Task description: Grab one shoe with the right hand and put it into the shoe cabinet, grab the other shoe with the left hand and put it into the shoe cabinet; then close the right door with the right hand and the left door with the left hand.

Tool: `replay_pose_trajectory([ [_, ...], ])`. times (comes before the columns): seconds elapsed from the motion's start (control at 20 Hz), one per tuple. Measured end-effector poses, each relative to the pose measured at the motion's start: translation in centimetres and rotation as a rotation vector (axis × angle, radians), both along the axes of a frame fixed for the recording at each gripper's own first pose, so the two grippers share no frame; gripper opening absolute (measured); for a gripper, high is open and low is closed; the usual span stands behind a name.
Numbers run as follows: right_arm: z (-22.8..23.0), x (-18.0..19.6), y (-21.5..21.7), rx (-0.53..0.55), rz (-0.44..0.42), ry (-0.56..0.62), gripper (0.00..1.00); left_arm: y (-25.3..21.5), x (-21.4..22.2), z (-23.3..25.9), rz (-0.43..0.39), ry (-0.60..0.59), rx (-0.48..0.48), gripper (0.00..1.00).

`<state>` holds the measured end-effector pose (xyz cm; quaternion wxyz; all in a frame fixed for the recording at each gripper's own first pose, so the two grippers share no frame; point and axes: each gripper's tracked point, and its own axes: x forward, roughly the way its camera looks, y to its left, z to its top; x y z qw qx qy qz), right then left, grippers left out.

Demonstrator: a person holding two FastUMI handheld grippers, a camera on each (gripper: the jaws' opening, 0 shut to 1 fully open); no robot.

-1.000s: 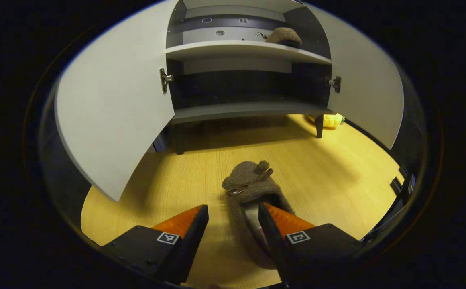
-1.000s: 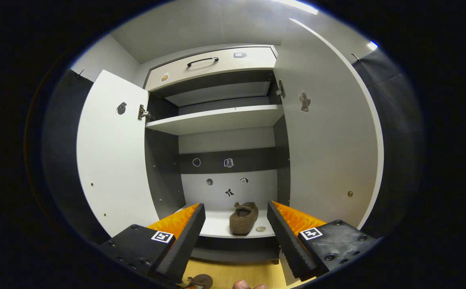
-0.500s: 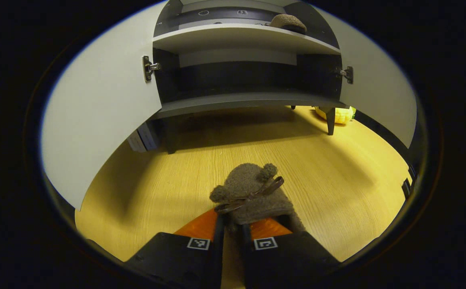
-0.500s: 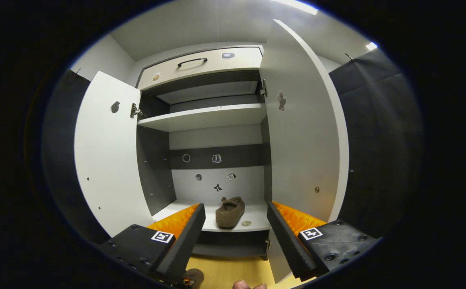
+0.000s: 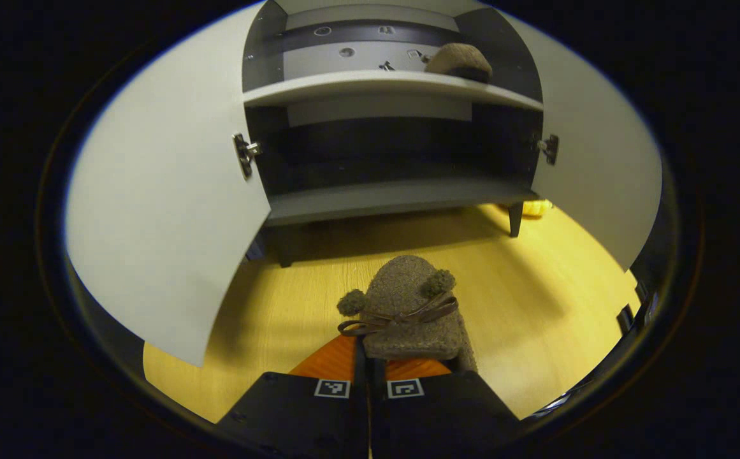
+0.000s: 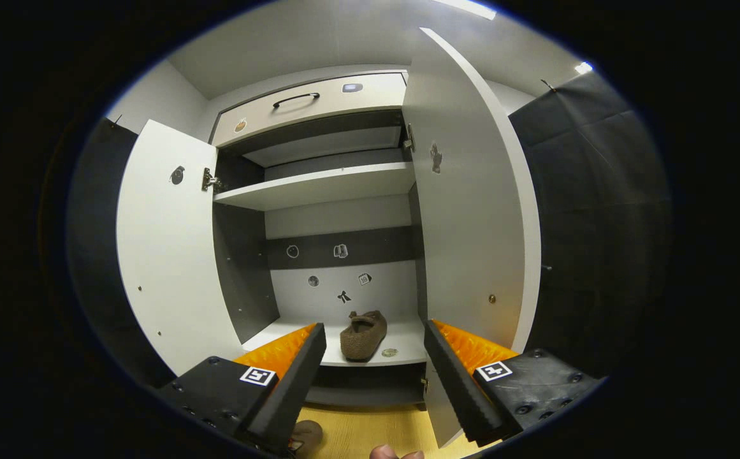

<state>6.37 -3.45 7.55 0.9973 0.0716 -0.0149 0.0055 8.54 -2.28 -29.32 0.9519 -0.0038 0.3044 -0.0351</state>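
The brown shoe [image 5: 408, 312] with its bow sits in the lower middle of the left gripper view, and we see the left gripper [image 5: 370, 373] closed on its heel edge, the jaws almost together with the fuzzy rim pinched between them. The toe of the shoe points up the frame toward the shoe cabinet [image 5: 382, 194], above the yellow wooden floor [image 5: 535, 287]. Whether the sole touches the floor we cannot tell.

The other shoe [image 6: 363, 335] lies on the white shelf [image 6: 401, 344] inside the cabinet, in the lower middle of the right gripper view; in the left gripper view it is at the top, a little right of middle. The right gripper [image 6: 375, 366] has its jaws wide apart and they hold nothing.

The left door [image 6: 166, 255] and the right door [image 6: 471, 210] both stand open. A yellow thing [image 5: 535, 207] lies on the floor behind the cabinet leg, at the right.
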Motion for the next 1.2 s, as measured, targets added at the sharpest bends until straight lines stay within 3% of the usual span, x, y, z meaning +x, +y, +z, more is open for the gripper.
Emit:
replay_pose_trajectory([
  [0.25, 0.4, 0.0, -0.2, -0.012, 0.009, -0.012, 0.98, 0.4, 1.9, 11.4, 0.011, -0.099, -0.015, 0.07],
  [0.65, 0.4, -0.2, -1.0, -0.035, 0.006, -0.024, 0.98, 1.0, 9.5, 25.9, 0.05, -0.203, -0.096, 0.07],
  [0.9, 0.7, -1.0, -0.4, -0.028, 0.018, -0.032, 0.98, 2.2, 16.6, 31.1, 0.099, -0.249, -0.076, 0.07],
  [1.2, 0.8, -1.3, 0.3, -0.054, 0.03, -0.04, 0.98, 2.3, 25.3, 31.5, 0.119, -0.199, -0.088, 0.07],
])
